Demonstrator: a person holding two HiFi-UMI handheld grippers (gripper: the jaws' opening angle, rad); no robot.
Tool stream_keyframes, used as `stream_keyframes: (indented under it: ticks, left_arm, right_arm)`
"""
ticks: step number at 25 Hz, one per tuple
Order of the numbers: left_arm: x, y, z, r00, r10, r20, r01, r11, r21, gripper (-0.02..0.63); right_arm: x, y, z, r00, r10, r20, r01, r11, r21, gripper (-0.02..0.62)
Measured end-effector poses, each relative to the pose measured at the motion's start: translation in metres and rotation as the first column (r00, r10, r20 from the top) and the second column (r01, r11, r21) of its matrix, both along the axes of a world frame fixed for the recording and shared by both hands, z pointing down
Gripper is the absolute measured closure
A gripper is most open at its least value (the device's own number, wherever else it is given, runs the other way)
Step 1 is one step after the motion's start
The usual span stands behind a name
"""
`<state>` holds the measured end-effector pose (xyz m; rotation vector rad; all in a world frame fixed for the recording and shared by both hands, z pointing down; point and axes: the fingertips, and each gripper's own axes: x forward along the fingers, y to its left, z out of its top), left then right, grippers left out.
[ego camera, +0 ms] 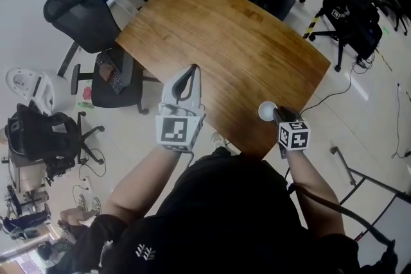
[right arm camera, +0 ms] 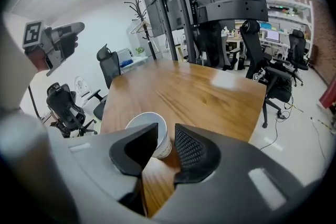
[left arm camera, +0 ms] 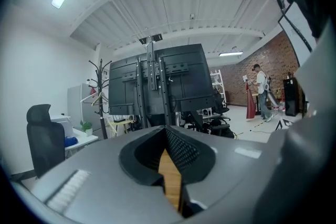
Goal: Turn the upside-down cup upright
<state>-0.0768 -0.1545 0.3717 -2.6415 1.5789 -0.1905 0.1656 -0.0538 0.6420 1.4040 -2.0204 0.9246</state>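
The table (ego camera: 225,48) is smooth brown wood with a soft sheen under the lights. At lower centre of the right gripper view, the cup (right arm camera: 147,122) looks like matt white paper. The right gripper (right arm camera: 166,132) is matt grey plastic, its pads (right arm camera: 190,148) black and finely dimpled.

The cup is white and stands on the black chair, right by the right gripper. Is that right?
Not quite. The cup is white and right by the right gripper, but it stands on the wooden table instead. The right gripper view shows it.
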Motion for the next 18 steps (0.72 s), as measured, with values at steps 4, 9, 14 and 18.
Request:
stream_keyframes:
  ticks: [4,9,14,18]
  left_arm:
    - [-0.009,-0.003,-0.001,1.0,-0.029,-0.009,0.029,1.0,-0.006,0.606]
    - [-0.006,-0.003,-0.007,1.0,-0.015,-0.012,0.015,1.0,0.013,0.606]
    - [-0.007,-0.003,-0.009,1.0,-0.012,-0.013,0.012,1.0,0.016,0.606]
    - [-0.009,-0.002,-0.009,1.0,-0.016,-0.01,0.016,1.0,0.017,0.606]
  right_arm:
    - [-0.004,-0.001,0.008,1.0,-0.008,-0.015,0.007,0.999,-0.044,0.505]
    - [-0.01,-0.005,0.004,0.998,-0.027,-0.051,0.026,1.0,-0.017,0.559]
    - [-0.005,-0.009,-0.001,0.994,-0.031,-0.107,0.034,0.999,0.018,0.574]
    - [0.021,-0.024,-0.016,0.974,0.019,-0.226,0.005,0.994,0.106,0.574]
